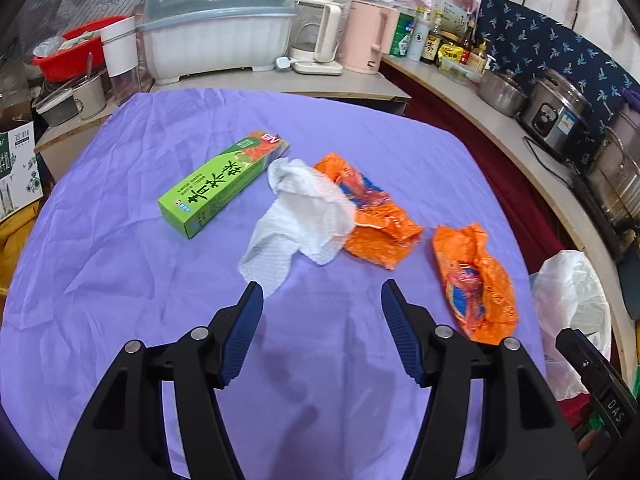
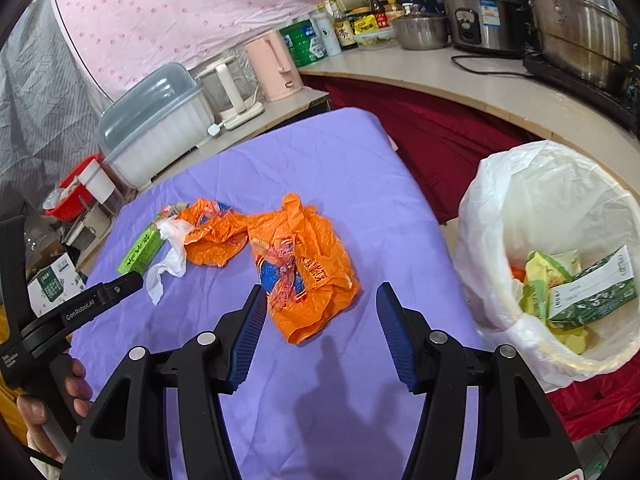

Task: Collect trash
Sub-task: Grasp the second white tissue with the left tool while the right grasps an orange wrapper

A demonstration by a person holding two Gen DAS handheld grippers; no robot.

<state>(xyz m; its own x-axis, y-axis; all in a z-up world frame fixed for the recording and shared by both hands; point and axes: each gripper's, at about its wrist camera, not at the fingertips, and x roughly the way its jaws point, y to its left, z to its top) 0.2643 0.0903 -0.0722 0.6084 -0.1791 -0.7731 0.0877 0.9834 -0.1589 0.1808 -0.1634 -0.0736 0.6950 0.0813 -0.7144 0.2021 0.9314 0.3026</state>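
A desk [image 1: 120,280] covered in purple cloth carries four pieces of trash. A white-lined bin [image 2: 500,200], already holding some cartons, stands just beyond the desk's right edge. Nearest that bin lies a crumpled orange bag [image 2: 308,264], its long axis running away from the viewer. It sits directly ahead of the right hand-held gripper [image 2: 320,312], which hovers wide open and empty and is the nearer one. A second orange wrapper [image 1: 372,208], a white paper towel [image 1: 304,216] and a green carton [image 1: 224,184] lie further left, ahead of the left hand-held gripper [image 1: 322,308], also wide open and empty.
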